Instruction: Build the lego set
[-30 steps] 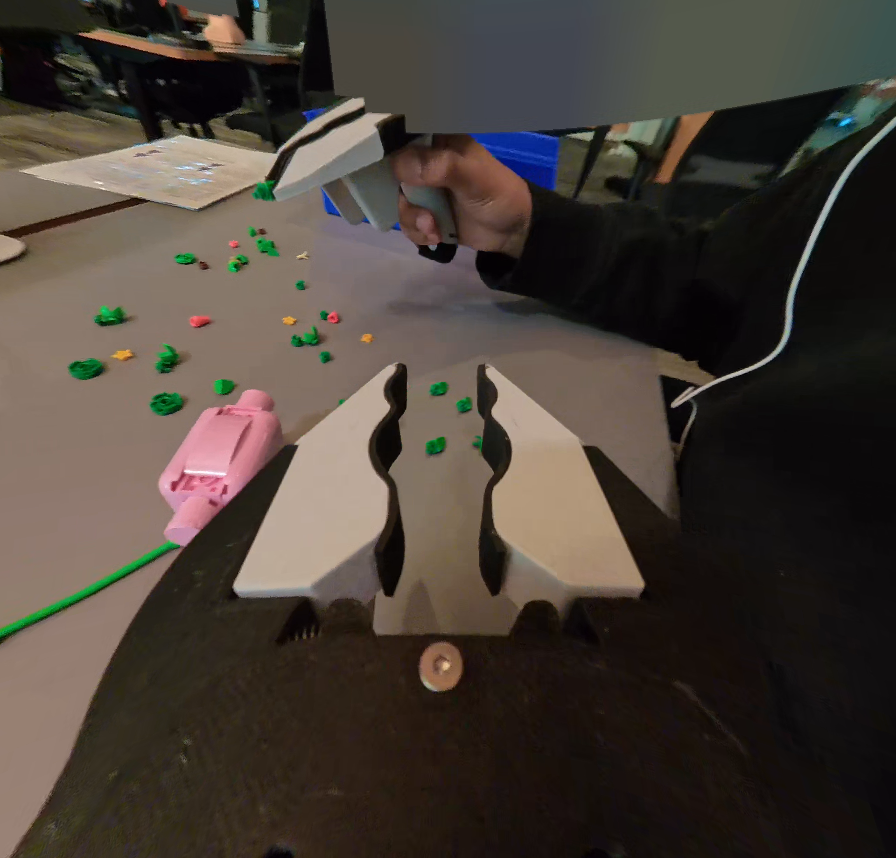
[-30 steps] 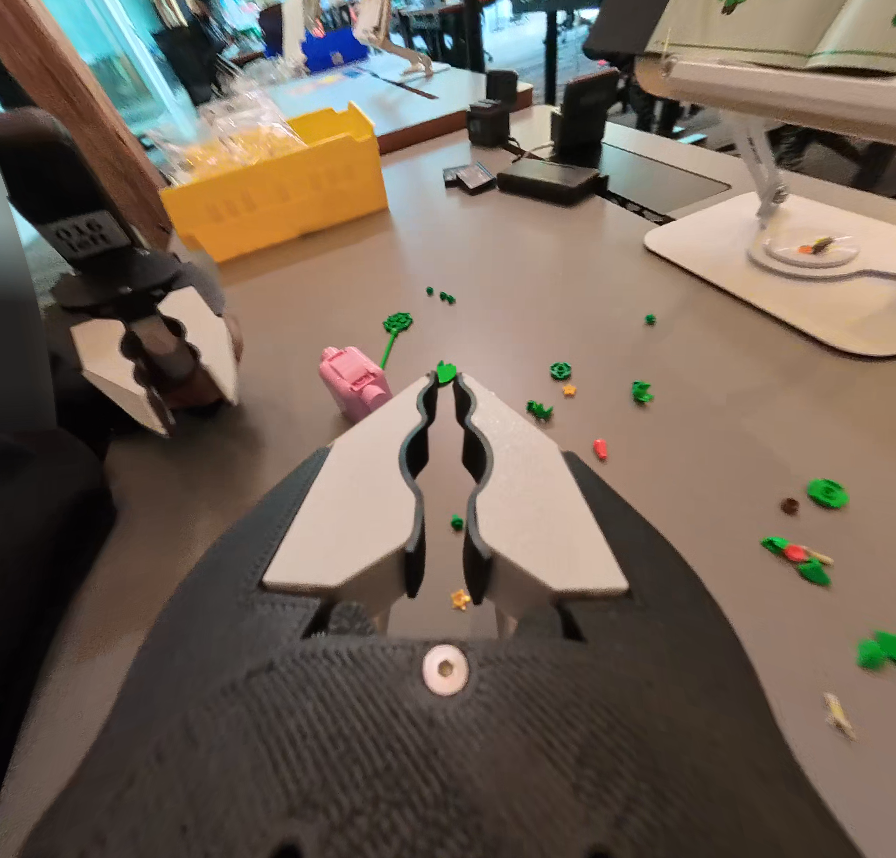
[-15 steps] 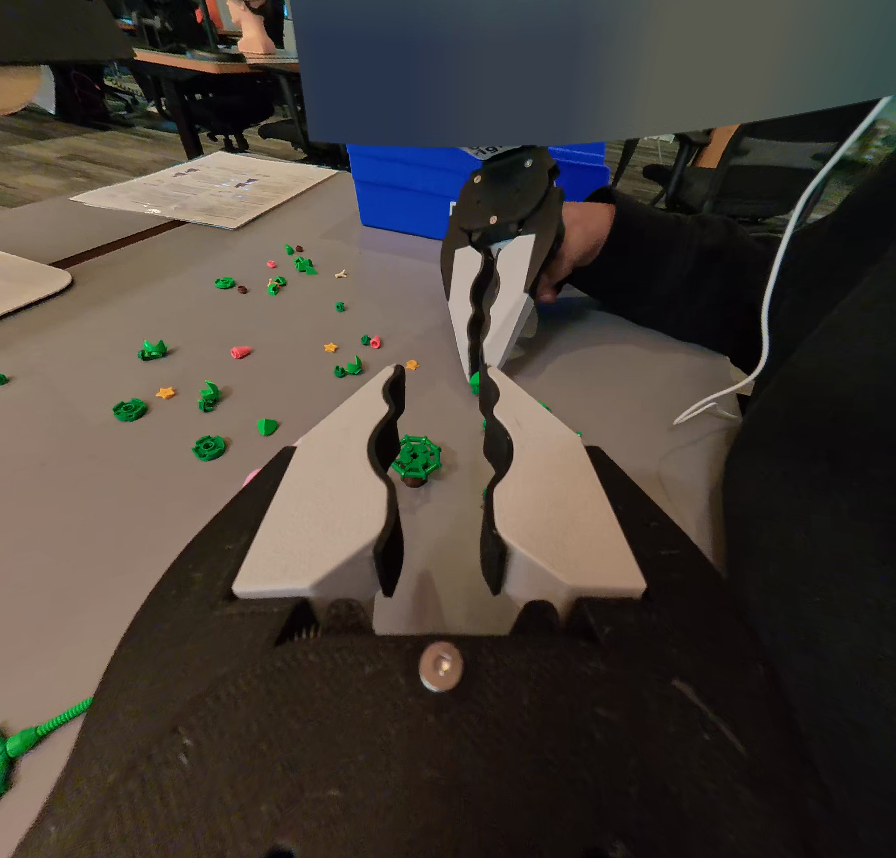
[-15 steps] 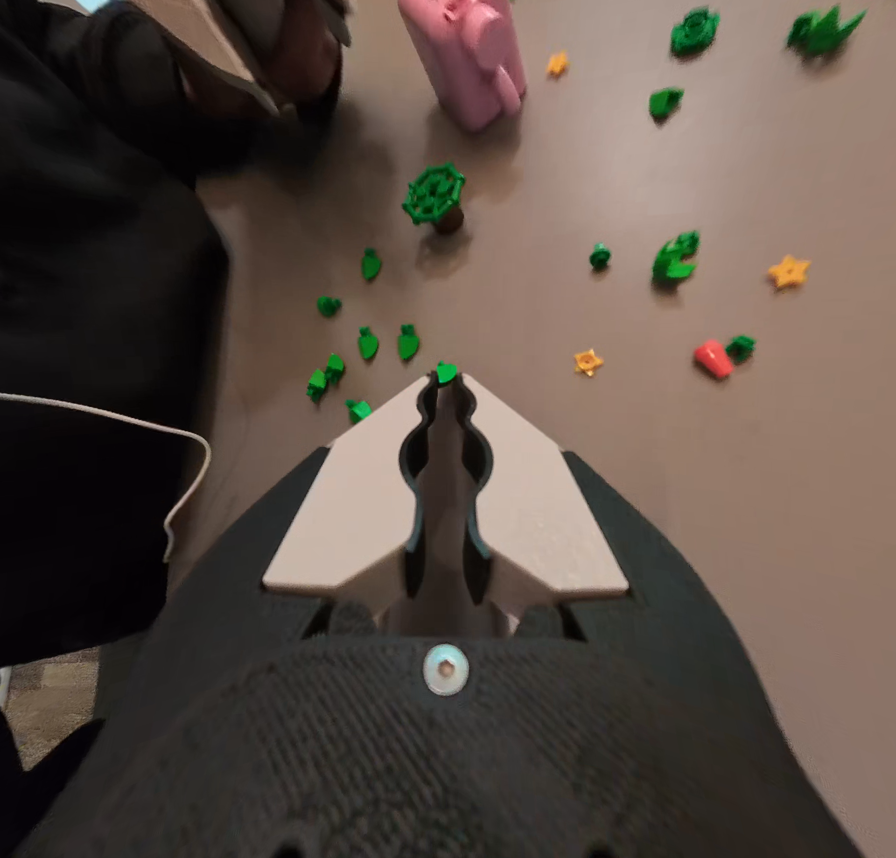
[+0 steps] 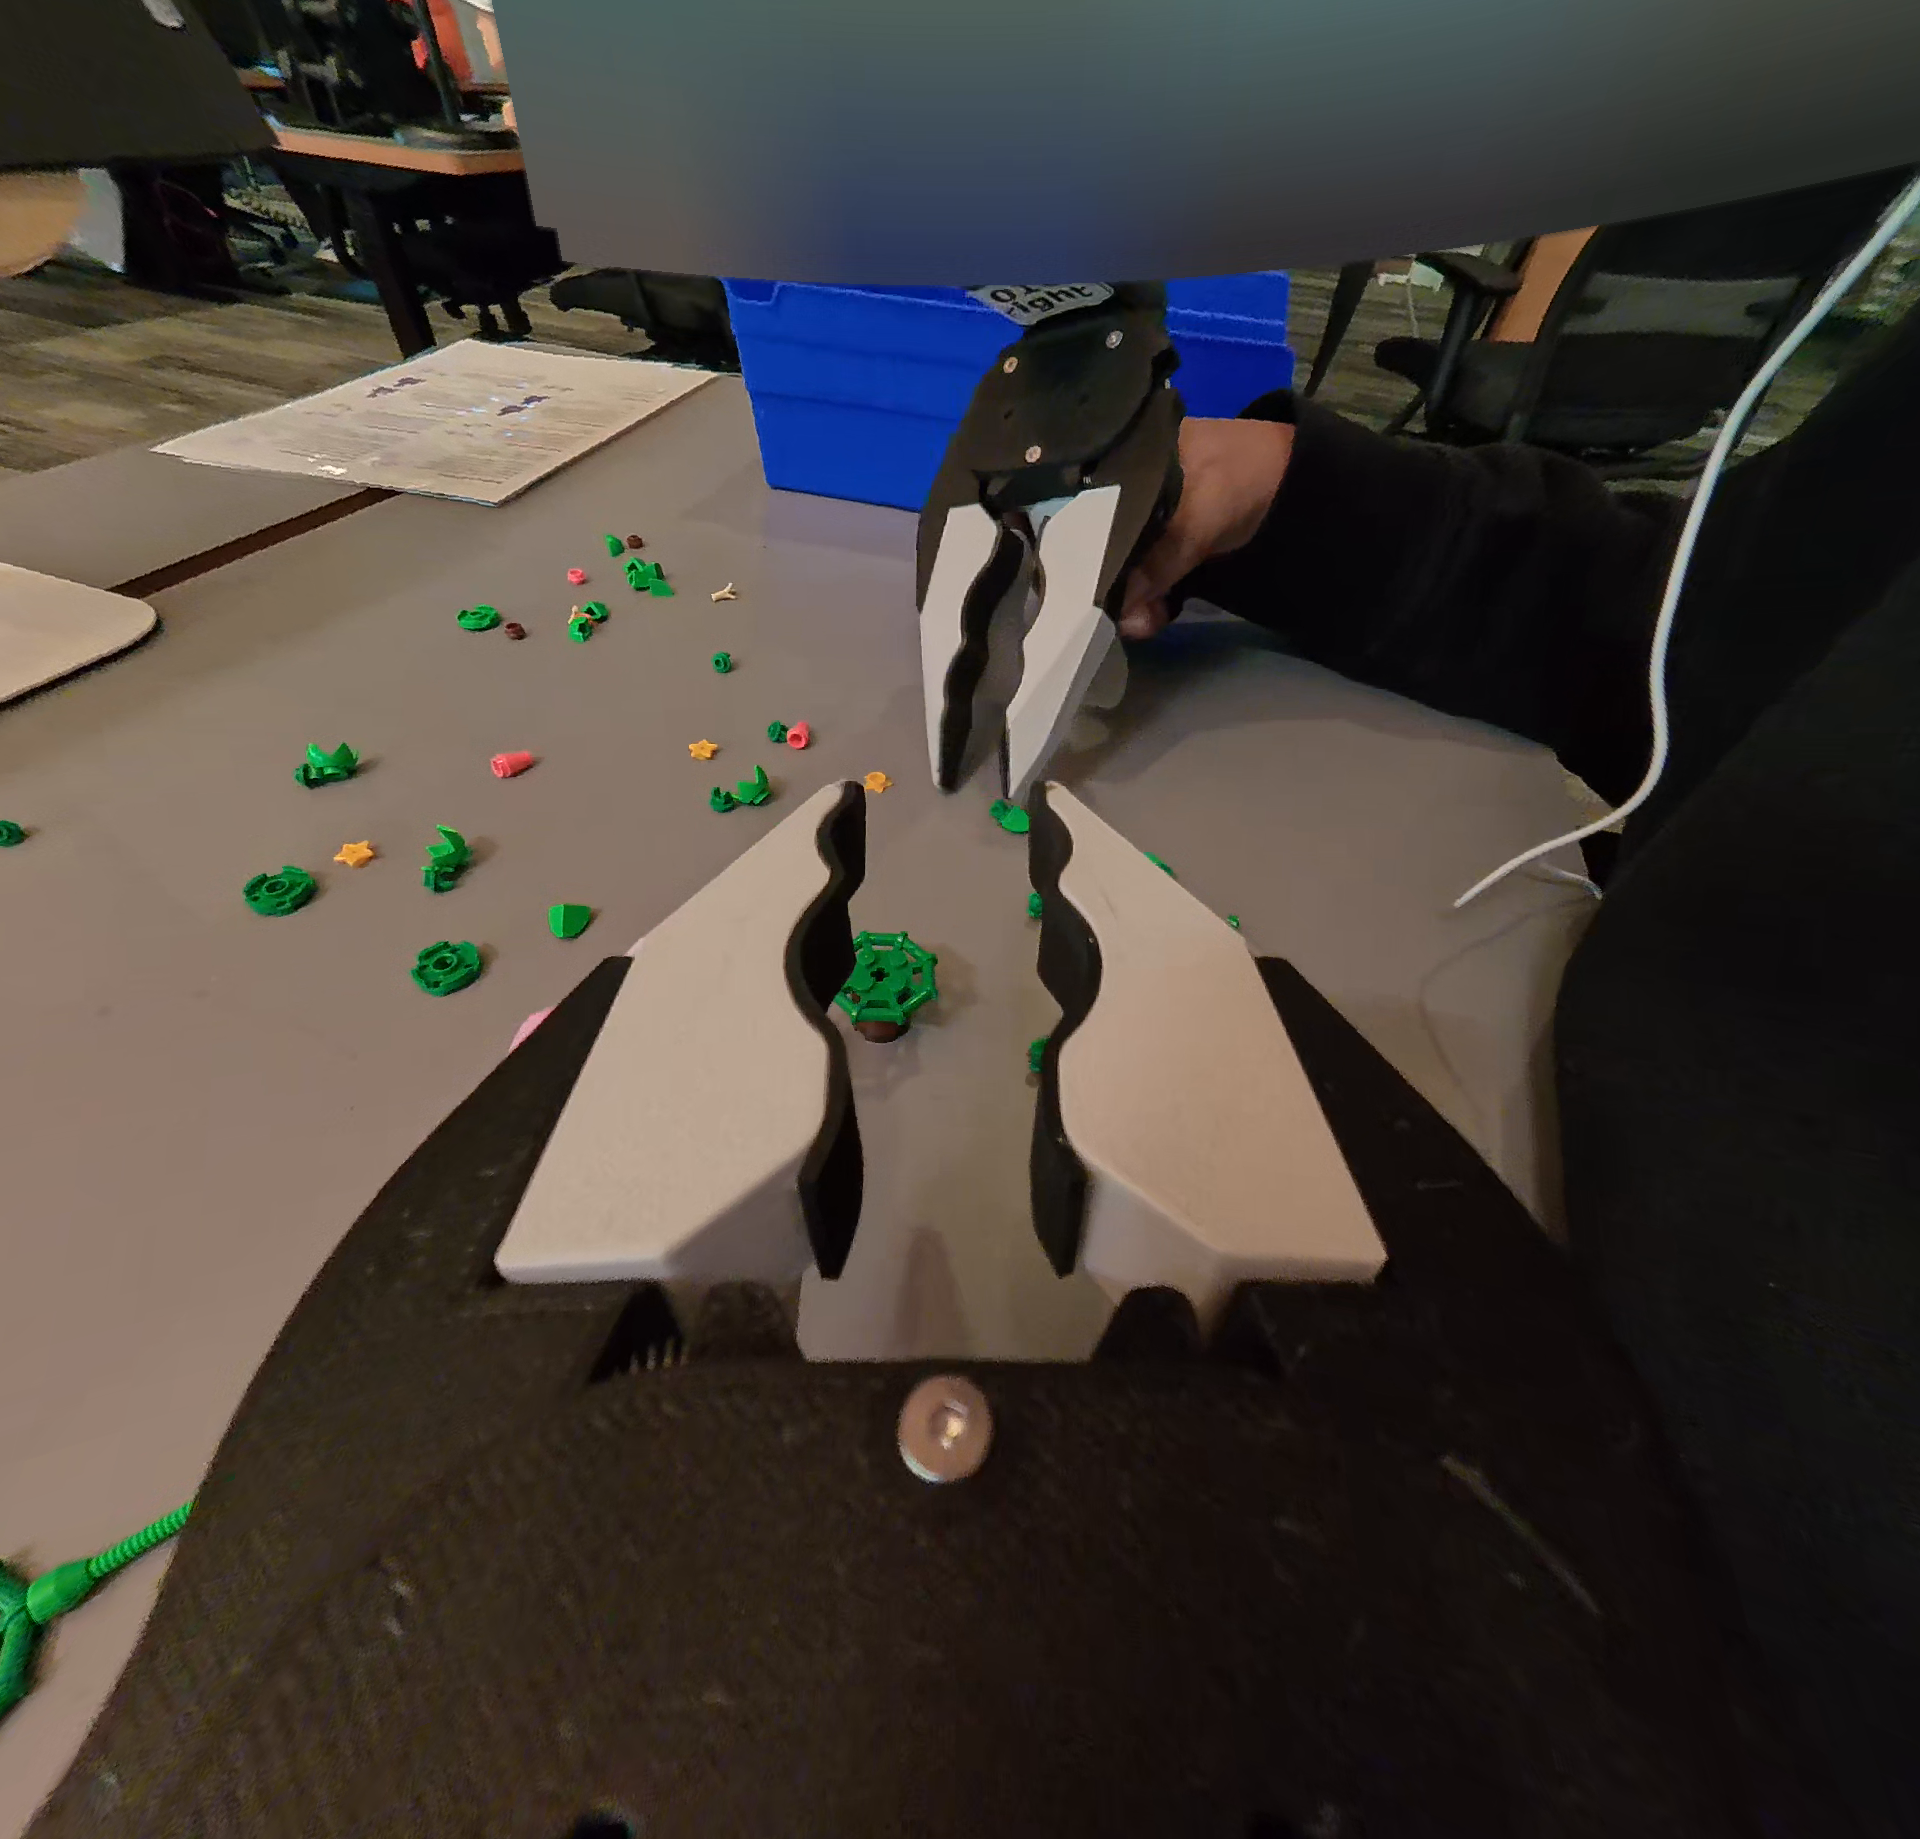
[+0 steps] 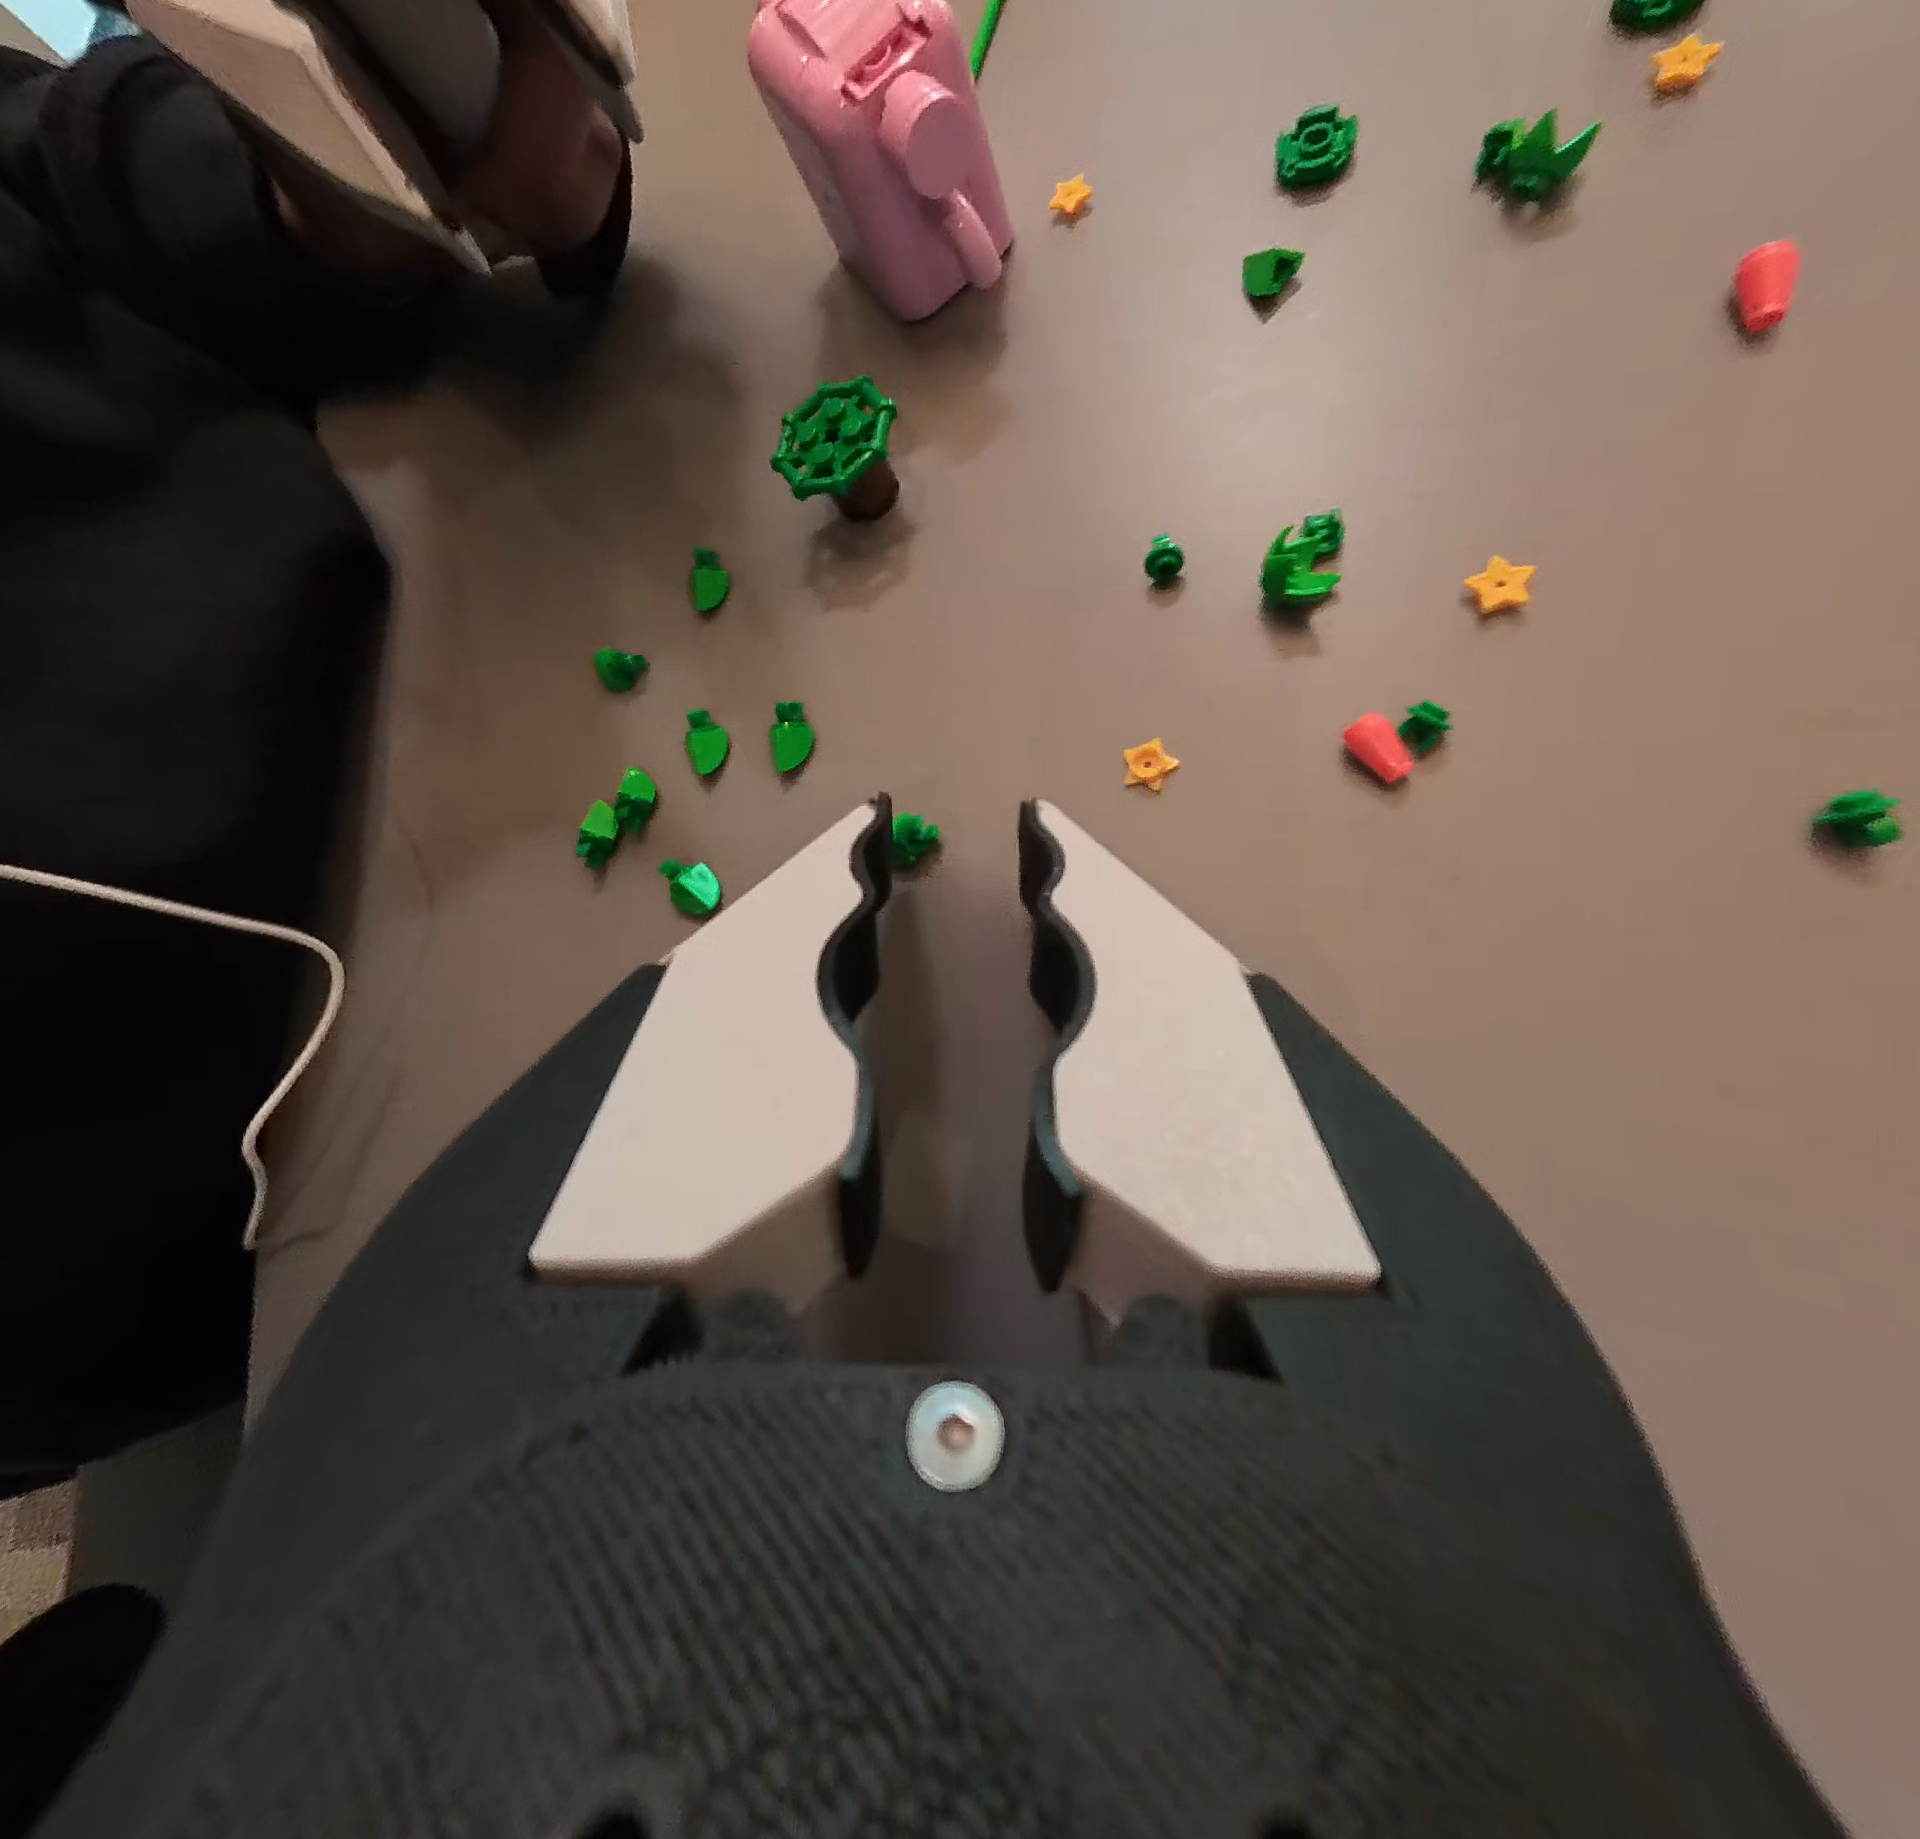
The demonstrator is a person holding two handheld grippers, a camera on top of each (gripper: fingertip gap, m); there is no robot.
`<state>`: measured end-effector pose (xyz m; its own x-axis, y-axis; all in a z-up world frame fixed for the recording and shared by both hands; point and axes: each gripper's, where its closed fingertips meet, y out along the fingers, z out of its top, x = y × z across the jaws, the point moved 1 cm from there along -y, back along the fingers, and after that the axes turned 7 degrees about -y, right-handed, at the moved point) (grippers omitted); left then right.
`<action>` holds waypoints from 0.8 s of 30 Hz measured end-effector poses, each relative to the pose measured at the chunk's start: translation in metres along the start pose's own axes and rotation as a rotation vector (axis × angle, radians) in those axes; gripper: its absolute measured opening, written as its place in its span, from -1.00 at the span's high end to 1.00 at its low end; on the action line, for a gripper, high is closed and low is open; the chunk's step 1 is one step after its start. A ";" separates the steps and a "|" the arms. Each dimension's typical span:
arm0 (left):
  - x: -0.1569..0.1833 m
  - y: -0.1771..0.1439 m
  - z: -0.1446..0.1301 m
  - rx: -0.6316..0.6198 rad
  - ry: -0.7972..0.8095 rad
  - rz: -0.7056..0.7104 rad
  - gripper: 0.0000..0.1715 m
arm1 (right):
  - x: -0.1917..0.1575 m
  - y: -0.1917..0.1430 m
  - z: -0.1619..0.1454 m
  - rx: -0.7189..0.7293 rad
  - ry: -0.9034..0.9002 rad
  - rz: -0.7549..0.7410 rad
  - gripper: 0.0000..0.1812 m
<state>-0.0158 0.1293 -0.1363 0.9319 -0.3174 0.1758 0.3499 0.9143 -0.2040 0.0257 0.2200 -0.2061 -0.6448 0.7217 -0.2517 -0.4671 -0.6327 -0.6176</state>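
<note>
The left gripper hangs over the grey table with its jaws spread and nothing between them; framed in the gap below sits a green web-shaped round piece standing on a small brown stud. The right gripper points steeply down at the table, its jaws also parted and empty, and a small green leaf piece lies on the table just beside its left fingertip. In the left wrist view, that same gripper shows farther off, tips nearly at the surface, held by a hand in a dark sleeve. Near its tips lie more small green leaf pieces, clustered toward the person's side. The web piece stands a little beyond them, and a pink watering-can shaped piece lies on its side farther on. Scattered to the right are orange star pieces, red cone pieces, green round plates and spiky green plant pieces. At the far side of the table lie a printed sheet and a blue bin.
</note>
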 end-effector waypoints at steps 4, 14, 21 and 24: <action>0.001 0.000 -0.001 -0.007 0.010 0.001 0.66 | 0.005 -0.011 0.019 0.136 0.030 -0.003 0.70; 0.003 -0.002 0.000 -0.011 0.007 -0.004 0.65 | -0.010 -0.020 0.055 0.373 -0.087 0.015 0.72; 0.007 -0.004 -0.005 -0.055 -0.055 -0.058 0.77 | -0.056 0.001 0.069 0.422 -0.335 0.087 1.00; 0.008 -0.003 -0.009 -0.073 -0.090 -0.082 0.79 | -0.058 0.006 0.065 0.382 -0.341 0.095 1.00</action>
<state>-0.0086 0.1215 -0.1426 0.8887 -0.3632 0.2797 0.4334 0.8645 -0.2545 0.0207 0.1566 -0.1467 -0.8259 0.5639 0.0030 -0.5434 -0.7944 -0.2713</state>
